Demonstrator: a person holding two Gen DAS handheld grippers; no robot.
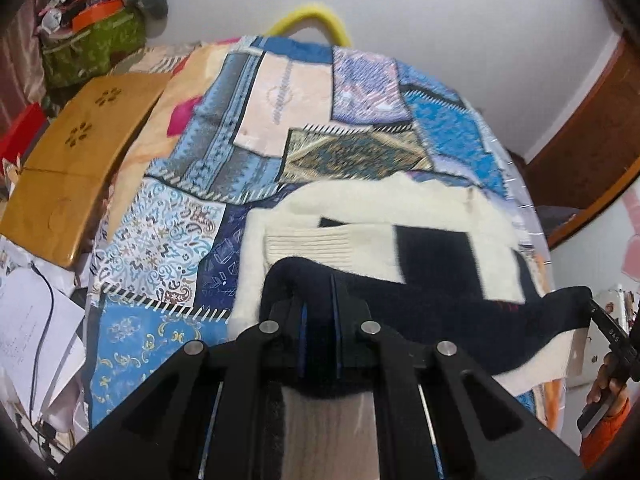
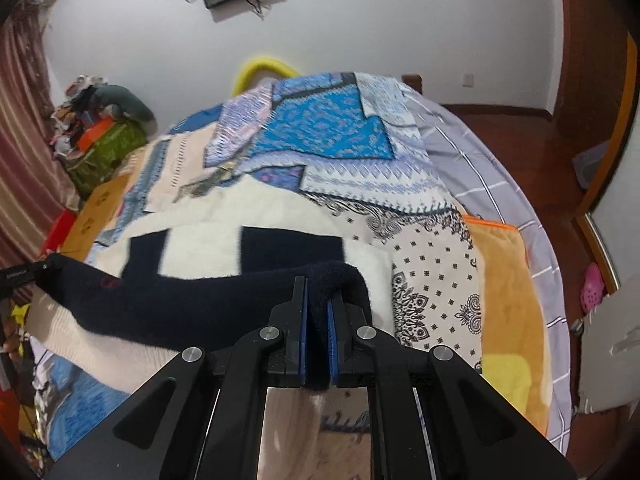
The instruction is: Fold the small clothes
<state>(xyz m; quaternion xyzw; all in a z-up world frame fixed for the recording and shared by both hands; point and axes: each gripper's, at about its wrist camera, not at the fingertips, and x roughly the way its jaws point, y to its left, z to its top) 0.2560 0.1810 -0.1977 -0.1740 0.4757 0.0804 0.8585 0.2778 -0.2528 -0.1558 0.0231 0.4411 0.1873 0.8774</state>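
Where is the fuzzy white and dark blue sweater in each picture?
Left wrist view: the sweater lies center-right, its navy edge pinched by the left gripper.
Right wrist view: the sweater lies center-left, pinched by the right gripper.
Shared landmark: yellow loop beyond the bed.

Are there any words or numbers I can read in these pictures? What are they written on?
"DAS": white letters, seen sideways and only roughly readable, on the other hand-held gripper at the right edge of the left wrist view.
White print on the side of the other hand-held gripper in the right wrist view: too blurred to read.
Red mark on the navy part of the sweater: too blurred to read.
Papers beside the bed: print too small to read.
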